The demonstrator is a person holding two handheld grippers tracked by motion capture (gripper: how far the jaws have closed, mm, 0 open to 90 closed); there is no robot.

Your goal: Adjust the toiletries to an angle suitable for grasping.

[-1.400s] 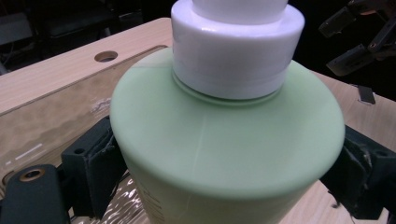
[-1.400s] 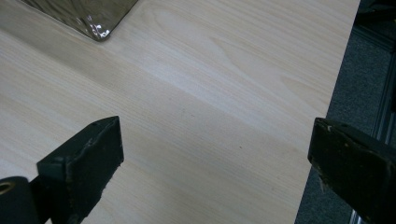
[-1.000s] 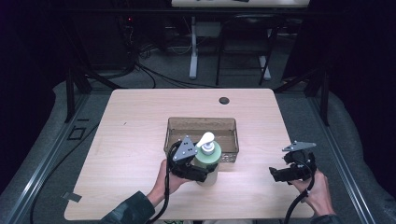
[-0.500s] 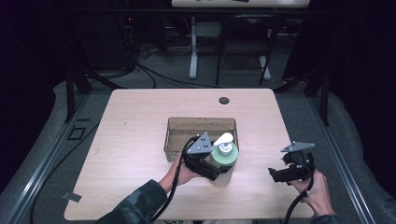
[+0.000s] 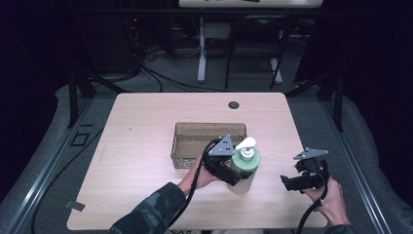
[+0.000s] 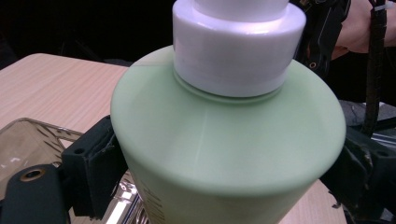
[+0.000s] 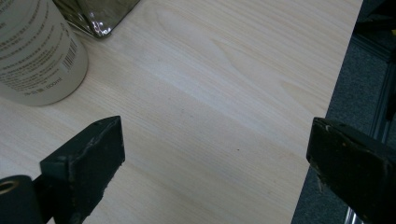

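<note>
Left claw (image 5: 233, 168), its forearm reaching in from the near edge, is clamped on one green pump bottle (image 5: 245, 165), which stands upright on the table (image 5: 141, 146) just in front of one clear bin (image 5: 192, 144). Right claw (image 5: 292, 184), well apart to the right, hovers low with jaws spread wide.
</note>
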